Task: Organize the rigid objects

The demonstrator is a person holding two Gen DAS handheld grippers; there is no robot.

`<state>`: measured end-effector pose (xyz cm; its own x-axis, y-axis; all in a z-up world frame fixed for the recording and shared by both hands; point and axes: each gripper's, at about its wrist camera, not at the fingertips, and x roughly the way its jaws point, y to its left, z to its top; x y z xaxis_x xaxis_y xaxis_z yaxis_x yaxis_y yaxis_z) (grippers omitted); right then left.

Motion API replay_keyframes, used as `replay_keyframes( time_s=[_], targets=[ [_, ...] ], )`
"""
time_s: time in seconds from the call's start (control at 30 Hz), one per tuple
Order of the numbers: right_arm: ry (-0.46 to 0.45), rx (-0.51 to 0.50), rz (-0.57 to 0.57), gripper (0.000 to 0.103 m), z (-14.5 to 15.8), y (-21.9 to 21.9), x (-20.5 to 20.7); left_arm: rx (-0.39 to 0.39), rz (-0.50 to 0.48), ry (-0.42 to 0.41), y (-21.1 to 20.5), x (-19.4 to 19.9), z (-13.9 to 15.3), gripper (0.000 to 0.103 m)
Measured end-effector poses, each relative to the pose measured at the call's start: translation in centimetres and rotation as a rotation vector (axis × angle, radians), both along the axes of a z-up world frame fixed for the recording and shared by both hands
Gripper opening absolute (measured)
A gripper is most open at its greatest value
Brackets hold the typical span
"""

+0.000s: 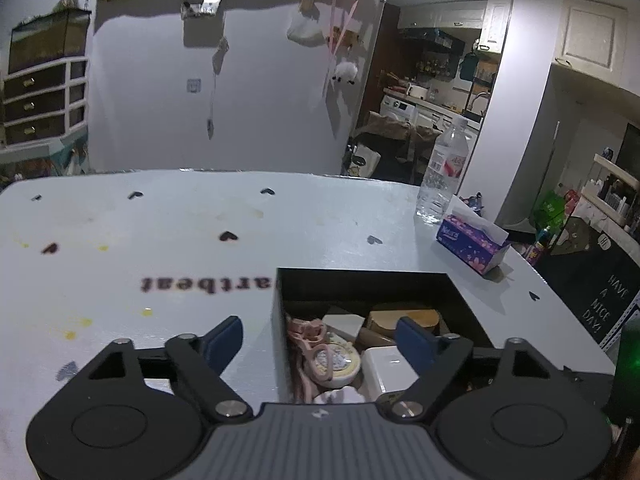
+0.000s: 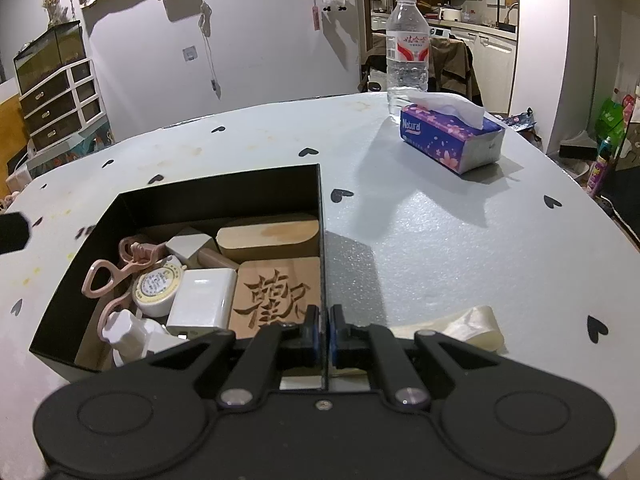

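A black open box [image 2: 224,188] sits on the white table. It holds pink scissors [image 2: 116,272], a round tape roll [image 2: 156,290], a white charger block [image 2: 200,298], a carved wooden coaster [image 2: 276,296], a wooden block [image 2: 268,236] and a white bottle [image 2: 124,332]. My right gripper [image 2: 323,330] is shut on the box's right wall [image 2: 321,216] at its near end. My left gripper [image 1: 320,338] is open, straddling the box's left wall [image 1: 279,320], one finger [image 1: 412,340] inside above the charger [image 1: 386,368]. The box [image 1: 360,284] shows there too.
A purple tissue box [image 2: 452,136] and a clear water bottle [image 2: 407,48] stand at the table's far right; they also show in the left wrist view, tissue box [image 1: 472,244] and bottle [image 1: 442,172]. A crumpled cream wrapper [image 2: 464,326] lies beside my right gripper. The table edge [image 2: 592,196] falls away at right.
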<state>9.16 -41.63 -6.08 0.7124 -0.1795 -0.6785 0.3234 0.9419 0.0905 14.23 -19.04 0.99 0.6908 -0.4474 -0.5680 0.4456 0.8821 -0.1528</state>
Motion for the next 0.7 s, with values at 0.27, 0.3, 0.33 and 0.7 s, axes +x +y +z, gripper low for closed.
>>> replay_keyframes(
  time_s=[0.27,0.3,0.33,0.7],
  targets=[
    [0.005,-0.015,0.003,0.006,0.2,0.3,0.0,0.005,0.046,-0.029,2.0,-1.1,0.2,0.101],
    [0.005,-0.016,0.004,0.006,0.2,0.2,0.0,0.007,0.050,-0.031,2.2,-1.3,0.2,0.103],
    [0.005,-0.017,0.005,0.006,0.2,0.2,0.0,0.009,0.055,-0.035,2.4,-1.5,0.2,0.103],
    [-0.092,-0.079,0.016,0.006,3.5,1.0,-1.8,0.004,0.092,-0.041,4.1,-2.5,-0.1,0.103]
  ],
)
